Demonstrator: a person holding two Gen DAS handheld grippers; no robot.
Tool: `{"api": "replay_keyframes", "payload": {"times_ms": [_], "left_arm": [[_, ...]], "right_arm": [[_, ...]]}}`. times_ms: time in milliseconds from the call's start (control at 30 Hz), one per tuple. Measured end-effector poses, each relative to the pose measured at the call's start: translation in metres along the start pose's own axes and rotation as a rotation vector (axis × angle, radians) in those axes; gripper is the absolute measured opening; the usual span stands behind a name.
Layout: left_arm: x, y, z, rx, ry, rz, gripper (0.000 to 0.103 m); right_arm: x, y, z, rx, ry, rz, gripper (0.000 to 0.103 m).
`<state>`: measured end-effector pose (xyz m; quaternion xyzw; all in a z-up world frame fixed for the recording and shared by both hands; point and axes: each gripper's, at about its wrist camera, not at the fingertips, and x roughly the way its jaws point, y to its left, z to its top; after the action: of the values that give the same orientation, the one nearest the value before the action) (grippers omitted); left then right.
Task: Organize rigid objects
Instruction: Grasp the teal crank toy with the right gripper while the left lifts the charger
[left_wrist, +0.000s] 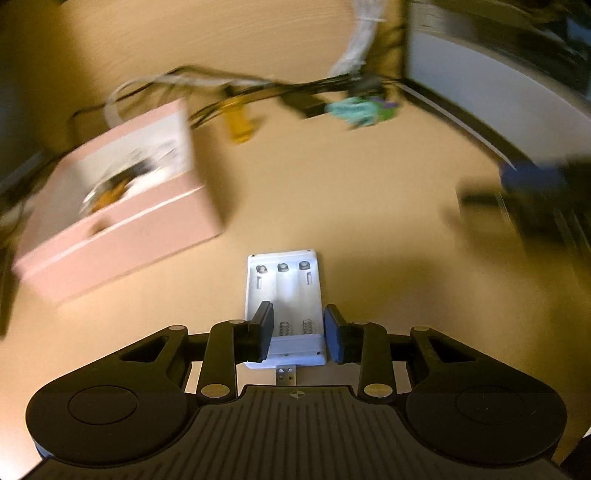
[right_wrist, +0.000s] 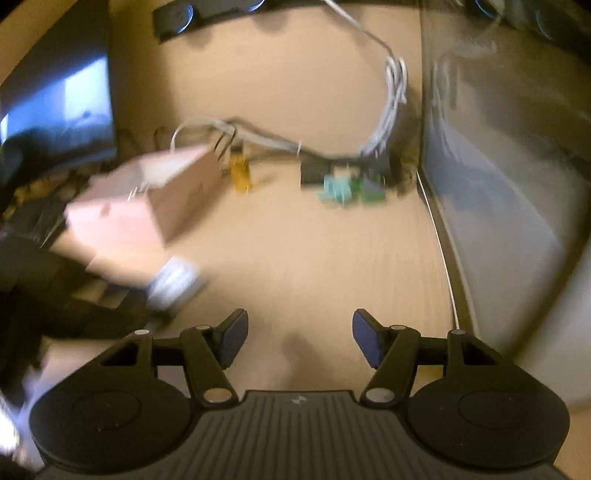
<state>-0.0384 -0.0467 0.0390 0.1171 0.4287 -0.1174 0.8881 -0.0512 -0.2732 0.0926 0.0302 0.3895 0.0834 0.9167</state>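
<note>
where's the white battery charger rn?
Left wrist view: white battery charger is clamped in the left gripper, above the table, just right of the pink box.

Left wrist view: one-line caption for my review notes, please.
Left gripper clamps a white USB battery charger with empty slots above the wooden desk, pink box to its left.

Your right gripper (right_wrist: 299, 341) has bare tabletop (right_wrist: 314, 266) ahead. Pink box (right_wrist: 147, 206) blocks the left, pale panel (right_wrist: 498, 206) walls the right, and cable tangle (right_wrist: 332, 173) with yellow plug (right_wrist: 241, 173) closes the far side.
</note>
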Motion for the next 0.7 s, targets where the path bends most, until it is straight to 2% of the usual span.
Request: {"api": "replay_keyframes", "payload": {"times_ms": [167, 267, 333, 367, 433, 500, 567, 700], "left_arm": [[-0.015, 0.043, -0.021, -0.101, 0.003, 0.013, 0.034], [-0.023, 0.061, -0.031, -0.127, -0.001, -0.001, 0.034], [-0.027, 0.067, -0.036, -0.128, -0.003, -0.006, 0.034], [-0.027, 0.068, -0.036, -0.126, -0.003, -0.008, 0.034], [-0.03, 0.072, -0.041, -0.129, -0.005, -0.009, 0.035], [-0.028, 0.078, -0.043, -0.142, -0.015, -0.025, 0.035], [-0.026, 0.083, -0.043, -0.15, -0.02, -0.045, 0.036], [-0.021, 0.086, -0.041, -0.121, -0.031, -0.058, 0.035]], "right_arm": [[0.074, 0.006, 0.067, 0.06, -0.019, -0.159, 0.063], [0.115, 0.002, 0.097, 0.06, -0.052, -0.2, 0.063], [0.141, 0.003, 0.11, 0.025, -0.084, -0.244, 0.059], [0.155, 0.003, 0.115, 0.006, -0.081, -0.254, 0.053], [0.177, -0.001, 0.119, 0.011, -0.031, -0.247, 0.042], [0.187, -0.004, 0.116, 0.053, 0.031, -0.192, 0.028], [0.183, -0.001, 0.108, 0.082, 0.049, -0.138, 0.025], [0.153, 0.03, 0.082, 0.013, 0.069, -0.049, 0.023]]}}
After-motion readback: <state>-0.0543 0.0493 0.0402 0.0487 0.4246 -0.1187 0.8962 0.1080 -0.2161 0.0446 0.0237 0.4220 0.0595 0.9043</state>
